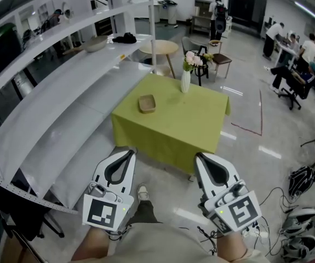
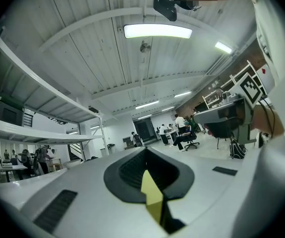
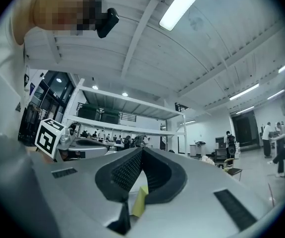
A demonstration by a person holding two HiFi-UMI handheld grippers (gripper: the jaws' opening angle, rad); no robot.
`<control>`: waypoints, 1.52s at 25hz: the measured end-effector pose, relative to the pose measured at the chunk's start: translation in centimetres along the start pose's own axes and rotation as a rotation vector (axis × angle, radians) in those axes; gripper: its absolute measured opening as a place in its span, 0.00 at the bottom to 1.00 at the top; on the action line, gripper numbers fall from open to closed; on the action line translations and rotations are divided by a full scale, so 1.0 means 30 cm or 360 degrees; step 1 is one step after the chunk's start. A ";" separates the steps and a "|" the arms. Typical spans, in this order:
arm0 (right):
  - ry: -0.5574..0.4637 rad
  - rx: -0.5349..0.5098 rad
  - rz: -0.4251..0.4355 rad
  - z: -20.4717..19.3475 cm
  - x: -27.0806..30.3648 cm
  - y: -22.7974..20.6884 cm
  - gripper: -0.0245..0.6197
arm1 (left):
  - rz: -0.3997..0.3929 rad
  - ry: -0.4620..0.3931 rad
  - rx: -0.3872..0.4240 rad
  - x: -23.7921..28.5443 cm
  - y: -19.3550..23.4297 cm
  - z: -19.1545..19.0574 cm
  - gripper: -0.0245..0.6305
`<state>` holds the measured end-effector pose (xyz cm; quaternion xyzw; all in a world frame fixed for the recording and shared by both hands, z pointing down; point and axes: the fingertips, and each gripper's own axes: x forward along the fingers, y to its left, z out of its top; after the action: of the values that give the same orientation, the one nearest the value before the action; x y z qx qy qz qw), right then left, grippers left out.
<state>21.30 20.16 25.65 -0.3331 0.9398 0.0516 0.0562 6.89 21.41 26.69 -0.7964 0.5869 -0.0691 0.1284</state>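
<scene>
In the head view, 2 white grippers are held low and close to the body. The left gripper (image 1: pixel 130 153) and the right gripper (image 1: pixel 199 156) are side by side, both pointed at a square worktop under a yellow-green cloth (image 1: pixel 184 122). The jaws of each are seen closed tip to tip, with nothing between them. The worktop lies near both grippers but is touched by neither. A shallow tan tray (image 1: pixel 147 103) lies by the worktop's left edge. A white vase of pink flowers (image 1: pixel 185 76) stands upright at the far edge, apart from the tray. Long white shelves (image 1: pixel 64 119) run along the left, and a round wooden table (image 1: pixel 159 47) is seen beyond the worktop's far corner.

In the left gripper view, the dark ribbed pads are pressed together at the tips and nothing is gripped. A sliver of the same yellow-green is seen through the slot below the tips. A long ceiling lamp (image 2: pixel 157 31) is lit overhead, and the right gripper's marker cube (image 2: pixel 251 86) is seen at the right.

In the right gripper view, the jaws are likewise shut on nothing, with a yellow-green sliver below the tips. The left gripper's marker cube (image 3: pixel 49 137) is seen at the left, under the high shelves.
</scene>
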 end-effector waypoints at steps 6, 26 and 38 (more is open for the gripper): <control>0.0022 -0.0035 0.0001 -0.041 0.070 -0.033 0.05 | -0.0017 -0.0023 -0.0019 0.073 0.038 -0.047 0.05; 0.0146 -0.0039 0.0064 -0.156 0.863 -0.266 0.05 | -0.0053 0.0025 -0.0017 0.577 0.585 -0.261 0.05; 0.0258 -0.0012 -0.0024 -0.237 1.447 -0.412 0.05 | -0.0121 0.0072 -0.0049 0.940 1.053 -0.410 0.05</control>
<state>-4.89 -17.28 25.88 -0.3435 0.9385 0.0276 -0.0209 -16.77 -15.76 28.29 -0.8184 0.5598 -0.0827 0.1000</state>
